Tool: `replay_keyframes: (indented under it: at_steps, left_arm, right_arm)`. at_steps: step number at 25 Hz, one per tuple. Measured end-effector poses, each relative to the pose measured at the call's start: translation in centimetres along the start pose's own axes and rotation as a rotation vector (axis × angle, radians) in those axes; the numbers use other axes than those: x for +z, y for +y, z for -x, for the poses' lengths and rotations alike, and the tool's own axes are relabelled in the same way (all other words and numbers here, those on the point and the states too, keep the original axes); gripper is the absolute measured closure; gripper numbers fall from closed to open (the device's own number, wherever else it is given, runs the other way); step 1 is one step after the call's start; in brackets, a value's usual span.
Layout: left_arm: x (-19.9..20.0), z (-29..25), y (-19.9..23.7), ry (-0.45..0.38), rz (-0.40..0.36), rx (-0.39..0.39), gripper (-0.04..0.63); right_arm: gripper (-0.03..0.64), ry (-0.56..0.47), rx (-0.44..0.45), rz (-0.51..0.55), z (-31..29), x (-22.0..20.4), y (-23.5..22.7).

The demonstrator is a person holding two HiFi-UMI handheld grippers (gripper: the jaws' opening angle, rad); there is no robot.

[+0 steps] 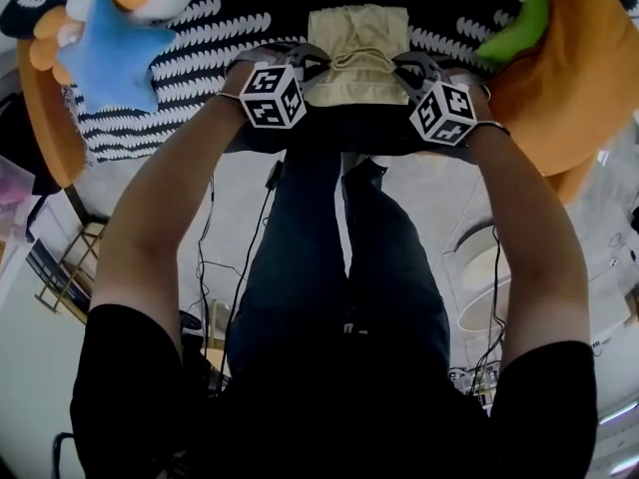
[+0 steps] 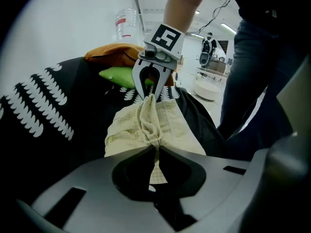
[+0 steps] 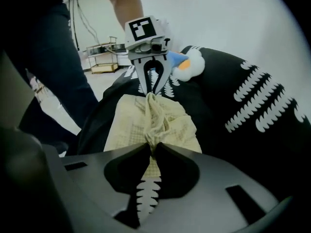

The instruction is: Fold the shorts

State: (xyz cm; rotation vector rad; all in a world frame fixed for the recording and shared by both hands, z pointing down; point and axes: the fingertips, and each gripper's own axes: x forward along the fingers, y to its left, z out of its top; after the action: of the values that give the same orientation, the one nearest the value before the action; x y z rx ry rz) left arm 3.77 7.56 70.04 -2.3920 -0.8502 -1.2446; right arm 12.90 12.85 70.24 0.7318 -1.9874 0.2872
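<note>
Pale yellow checked shorts (image 1: 359, 28) lie bunched on a black cover with white marks (image 1: 200, 58). In the head view my left gripper (image 1: 318, 66) holds the near left edge of the shorts and my right gripper (image 1: 399, 66) the near right edge. The left gripper view shows my left gripper (image 2: 156, 147) shut on a pinched fold of the shorts (image 2: 170, 125), with the right gripper (image 2: 149, 95) shut on the opposite end. In the right gripper view my right gripper (image 3: 150, 144) pinches the shorts (image 3: 160, 120), and the left gripper (image 3: 151, 92) grips the far end.
A blue star plush (image 1: 110, 53) lies at the far left of the cover. A green plush (image 1: 519, 23) and an orange cushion (image 1: 569, 78) sit at the right. The person's legs in dark jeans (image 1: 339, 267) stand against the cover's near edge.
</note>
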Motion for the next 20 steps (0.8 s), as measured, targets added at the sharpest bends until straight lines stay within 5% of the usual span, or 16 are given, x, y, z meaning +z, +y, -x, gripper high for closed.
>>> replay_keyframes:
  at_steps: [5,10,20]
  left_arm:
    - [0.0,-0.4,-2.8,0.028,-0.117,0.006,0.552]
    - [-0.4,-0.7,-5.3,0.054,-0.188,-0.012,0.554]
    - [-1.6,-2.4,-7.8,0.086,-0.179,-0.044,0.557]
  right_arm:
    - [0.568,0.032,0.038,0.197,-0.5,-0.4,3.2]
    - [0.571,0.049,0.064,0.288,-1.0,-0.6,5.7]
    - [0.573,0.085,0.104,0.363,-2.0,-1.6,8.4]
